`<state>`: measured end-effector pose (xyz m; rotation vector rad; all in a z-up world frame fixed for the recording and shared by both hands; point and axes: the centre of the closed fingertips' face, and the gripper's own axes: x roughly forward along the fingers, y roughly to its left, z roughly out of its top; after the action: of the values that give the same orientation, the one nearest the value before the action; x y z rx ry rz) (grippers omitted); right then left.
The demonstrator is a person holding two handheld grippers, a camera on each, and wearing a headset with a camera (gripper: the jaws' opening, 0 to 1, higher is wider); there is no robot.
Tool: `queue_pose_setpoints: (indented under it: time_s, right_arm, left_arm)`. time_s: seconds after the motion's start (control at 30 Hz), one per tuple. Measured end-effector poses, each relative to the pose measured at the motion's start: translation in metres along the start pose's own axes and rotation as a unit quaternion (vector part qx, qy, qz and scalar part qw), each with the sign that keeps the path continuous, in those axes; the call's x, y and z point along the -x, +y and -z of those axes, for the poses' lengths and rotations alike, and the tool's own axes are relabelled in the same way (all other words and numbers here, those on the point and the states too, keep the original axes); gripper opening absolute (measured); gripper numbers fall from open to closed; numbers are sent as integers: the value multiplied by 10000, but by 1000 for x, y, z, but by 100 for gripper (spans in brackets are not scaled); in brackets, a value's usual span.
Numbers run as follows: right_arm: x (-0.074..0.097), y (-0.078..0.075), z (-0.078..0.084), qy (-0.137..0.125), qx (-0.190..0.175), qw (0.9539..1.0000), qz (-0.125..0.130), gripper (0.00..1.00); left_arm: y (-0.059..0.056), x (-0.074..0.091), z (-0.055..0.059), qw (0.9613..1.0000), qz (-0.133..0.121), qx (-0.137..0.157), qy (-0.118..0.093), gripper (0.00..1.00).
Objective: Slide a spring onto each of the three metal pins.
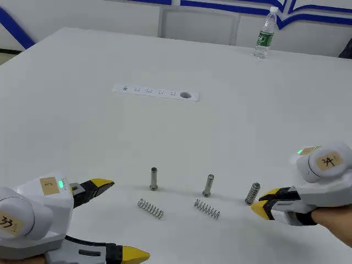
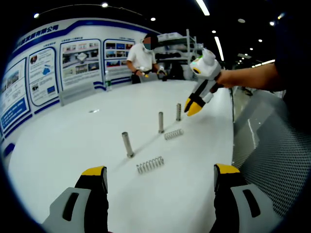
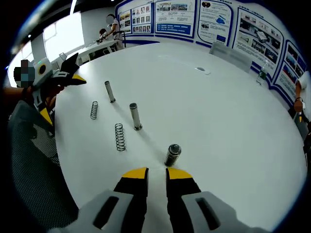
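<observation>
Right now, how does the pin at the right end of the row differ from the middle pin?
The right-end pin wears a spring around its shaft; the middle pin is bare. The right-end pin looks ribbed and thicker, the middle pin smooth and slim. Both stand upright on the table.

Exhibition hall or demo lab, not a home. Large white meeting table [image 1: 247,126] with inset socket strip [image 1: 155,92]. Blue-trimmed info boards [image 2: 77,60] line the walls, ceiling spotlights [image 2: 104,5] above.
</observation>
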<state>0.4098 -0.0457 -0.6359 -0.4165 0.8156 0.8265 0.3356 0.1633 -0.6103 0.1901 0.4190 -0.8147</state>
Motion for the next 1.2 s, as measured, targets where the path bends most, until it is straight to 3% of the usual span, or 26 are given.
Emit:
queue_pose_setpoints:
  time_s: [0.3, 0.57, 1.2]
  right_arm:
    - [-1, 24, -2, 35, 154, 9996, -246, 15]
    - [-12, 49, -13, 21, 409, 9977, -535, 15]
    - [-37, 59, -21, 119, 596, 9950, -795, 16]
  left_arm:
    - [0, -1, 1, 10000, -7, 4, -8, 92]
    - [0, 0, -1, 10000, -9, -15, -2, 92]
    - [0, 0, 1, 10000, -14, -5, 23, 92]
